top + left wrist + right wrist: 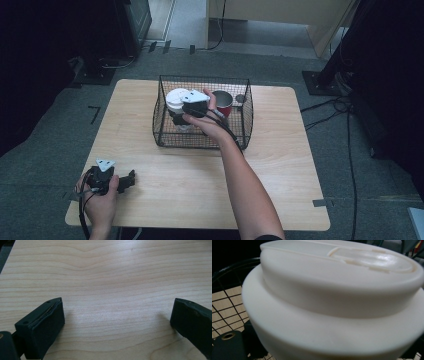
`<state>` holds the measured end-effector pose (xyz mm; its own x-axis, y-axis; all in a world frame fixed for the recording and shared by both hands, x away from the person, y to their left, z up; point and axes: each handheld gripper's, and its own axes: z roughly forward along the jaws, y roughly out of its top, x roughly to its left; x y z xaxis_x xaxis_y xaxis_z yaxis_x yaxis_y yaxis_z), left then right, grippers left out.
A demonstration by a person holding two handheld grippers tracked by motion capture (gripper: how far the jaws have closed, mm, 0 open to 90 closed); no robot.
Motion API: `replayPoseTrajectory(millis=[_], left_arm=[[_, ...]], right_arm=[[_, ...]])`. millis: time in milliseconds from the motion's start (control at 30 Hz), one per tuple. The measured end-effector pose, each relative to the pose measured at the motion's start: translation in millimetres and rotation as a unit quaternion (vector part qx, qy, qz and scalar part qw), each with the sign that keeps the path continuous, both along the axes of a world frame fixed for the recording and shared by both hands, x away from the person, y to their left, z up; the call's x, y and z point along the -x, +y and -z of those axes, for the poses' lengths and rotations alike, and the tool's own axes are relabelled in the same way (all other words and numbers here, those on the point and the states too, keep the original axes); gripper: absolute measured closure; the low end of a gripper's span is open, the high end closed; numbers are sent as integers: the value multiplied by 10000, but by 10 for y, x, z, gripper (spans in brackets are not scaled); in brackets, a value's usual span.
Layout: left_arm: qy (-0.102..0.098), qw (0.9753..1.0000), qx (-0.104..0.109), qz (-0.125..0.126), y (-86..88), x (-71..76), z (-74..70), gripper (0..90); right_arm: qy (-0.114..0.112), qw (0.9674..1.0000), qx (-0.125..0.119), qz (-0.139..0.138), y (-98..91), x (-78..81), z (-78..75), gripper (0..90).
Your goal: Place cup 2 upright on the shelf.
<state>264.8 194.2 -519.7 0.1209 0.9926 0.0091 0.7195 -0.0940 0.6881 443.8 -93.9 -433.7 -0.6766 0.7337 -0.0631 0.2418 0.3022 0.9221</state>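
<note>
High view: the right hand-held gripper point(186, 114) is inside the wire basket point(165, 137), at a white lidded cup point(175, 98) beside a red cup point(223, 104). Hand and cup hide its jaws, so I cannot tell their state. The left hand-held gripper point(131, 177) rests on the tabletop point(200, 180), jaws apart, empty.

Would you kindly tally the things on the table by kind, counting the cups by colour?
Wire basket: 1
White-lidded cup, in the basket: 1
Red cup, in the basket: 1
Total: 3
</note>
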Motion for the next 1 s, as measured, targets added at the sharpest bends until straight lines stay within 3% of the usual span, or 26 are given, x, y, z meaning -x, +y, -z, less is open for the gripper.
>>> replayPoseTrajectory(millis=[100, 533, 800, 1000], left_arm=[[-1, 10000, -6, 1, 0, 0, 0, 1], [1, 10000, -4, 0, 0, 0, 0, 1], [0, 10000, -11, 4, 0, 0, 0, 1], [2, 10000, -6, 0, -1, 0, 0, 1]], right_arm=[[-62, 10000, 70, 34, -13, 11, 20, 84], [-81, 9996, -182, 183, -59, 22, 12, 9], [-295, 9990, -332, 15, -106, 57, -21, 0], [-464, 9985, -285, 107, -125, 89, -43, 0]])
